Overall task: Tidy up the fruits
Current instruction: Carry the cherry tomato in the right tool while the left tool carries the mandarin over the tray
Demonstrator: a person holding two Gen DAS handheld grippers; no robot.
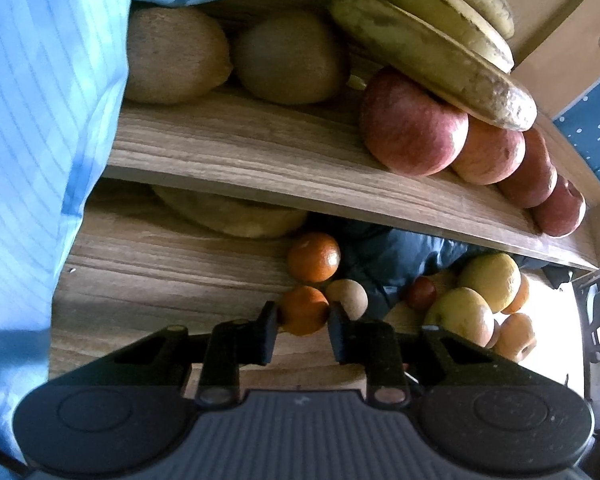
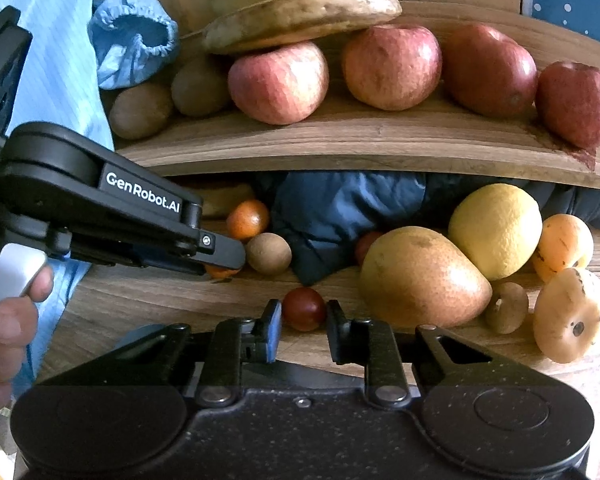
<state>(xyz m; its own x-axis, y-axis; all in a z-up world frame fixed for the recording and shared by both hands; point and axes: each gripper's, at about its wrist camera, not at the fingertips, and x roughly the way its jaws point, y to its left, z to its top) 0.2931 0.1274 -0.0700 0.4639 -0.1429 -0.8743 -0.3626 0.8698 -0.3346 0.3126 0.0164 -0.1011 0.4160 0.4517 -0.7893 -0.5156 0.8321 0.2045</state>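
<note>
We see left gripper [image 1: 302,317] clamped on small orange [image 1: 303,310], lower wooden shelf [image 1: 160,276]; round fruit, no clear long axis. Right gripper [image 2: 303,317] pinches dark red cherry tomato [image 2: 303,309] on same shelf, beside big pear [image 2: 420,278], whose long axis runs left-right. Above, upper shelf [image 2: 360,140] carries apples [image 2: 392,66], with bananas [image 2: 300,16] lying across leftmost apple.

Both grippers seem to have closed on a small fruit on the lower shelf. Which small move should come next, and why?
Probably lift both a little, straight up. The left gripper is shut on a small orange fruit and the right gripper on a small dark red fruit, both low on the lower shelf. Neighbouring fruit crowd them, so a short lift seems safest.
</note>
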